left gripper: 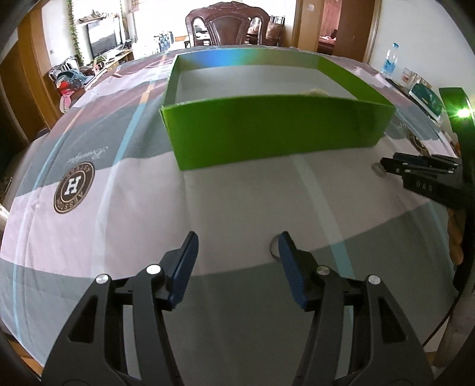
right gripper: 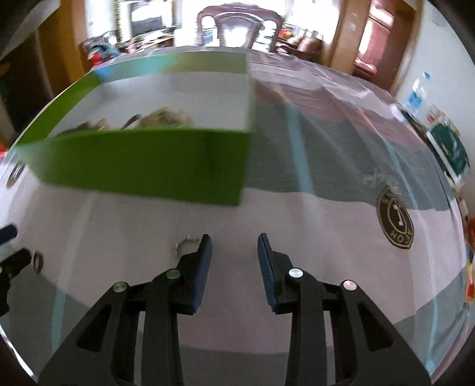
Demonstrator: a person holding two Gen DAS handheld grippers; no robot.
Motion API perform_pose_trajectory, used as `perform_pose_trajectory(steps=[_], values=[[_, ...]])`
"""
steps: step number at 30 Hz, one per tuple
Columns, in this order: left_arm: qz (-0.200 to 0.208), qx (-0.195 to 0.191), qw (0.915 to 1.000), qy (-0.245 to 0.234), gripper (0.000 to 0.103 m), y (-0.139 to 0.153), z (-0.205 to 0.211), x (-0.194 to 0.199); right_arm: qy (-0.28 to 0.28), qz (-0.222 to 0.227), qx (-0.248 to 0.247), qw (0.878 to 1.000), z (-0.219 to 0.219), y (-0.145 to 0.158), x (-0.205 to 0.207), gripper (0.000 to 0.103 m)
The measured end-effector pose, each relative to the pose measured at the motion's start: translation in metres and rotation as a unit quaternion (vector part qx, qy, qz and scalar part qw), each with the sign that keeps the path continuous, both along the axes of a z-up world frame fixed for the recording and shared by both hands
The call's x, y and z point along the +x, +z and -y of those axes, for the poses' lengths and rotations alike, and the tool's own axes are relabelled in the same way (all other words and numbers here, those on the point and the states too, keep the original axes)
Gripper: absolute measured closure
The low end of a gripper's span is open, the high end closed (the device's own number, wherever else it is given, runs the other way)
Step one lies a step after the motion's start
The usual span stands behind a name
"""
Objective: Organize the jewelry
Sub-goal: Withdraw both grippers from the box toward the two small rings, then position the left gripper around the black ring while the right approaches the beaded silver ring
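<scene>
A green open box stands on the tablecloth ahead of both grippers; in the right wrist view the box holds several jewelry pieces. My left gripper is open above the cloth, with a silver ring partly hidden beside its right finger. My right gripper is open and empty, with a small sparkly ring on the cloth just left of its left finger. The right gripper shows at the right of the left wrist view, next to that ring. Another ring lies by the left gripper's fingertip.
The table wears a grey, pink and white cloth with round brown logos. A wooden chair stands at the far end. A water bottle and boxes stand at the right edge.
</scene>
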State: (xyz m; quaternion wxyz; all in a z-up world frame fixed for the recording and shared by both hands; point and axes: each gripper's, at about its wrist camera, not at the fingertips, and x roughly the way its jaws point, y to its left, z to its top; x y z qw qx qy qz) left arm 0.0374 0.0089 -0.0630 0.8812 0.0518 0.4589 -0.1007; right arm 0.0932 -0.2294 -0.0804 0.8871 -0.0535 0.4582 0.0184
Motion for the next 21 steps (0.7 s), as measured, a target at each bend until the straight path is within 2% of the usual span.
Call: perform_pose_trajectory(steps=[2, 5, 13, 18, 21], values=[[-0.002, -0.004, 1.0000, -0.007, 0.047, -0.001, 0.002, -0.003, 0.030, -0.003, -0.002, 1.000, -0.013, 0.000, -0.010, 0.069], [-0.008, -0.014, 0.9997, -0.021, 0.046, -0.001, 0.005, -0.004, 0.077, -0.014, 0.029, 0.997, -0.028, 0.002, -0.024, 0.069], [-0.014, -0.022, 0.9988, -0.040, 0.047, -0.005, 0.021, -0.005, 0.080, -0.007, 0.057, 0.995, -0.034, 0.013, -0.031, 0.069], [-0.004, -0.005, 0.9994, -0.035, 0.064, -0.007, 0.027, -0.001, 0.072, -0.009, 0.062, 0.995, -0.035, 0.010, -0.025, 0.069], [0.001, -0.002, 0.9997, -0.024, 0.078, -0.006, 0.025, 0.002, 0.067, -0.009, 0.061, 0.996, -0.037, 0.008, -0.025, 0.069]])
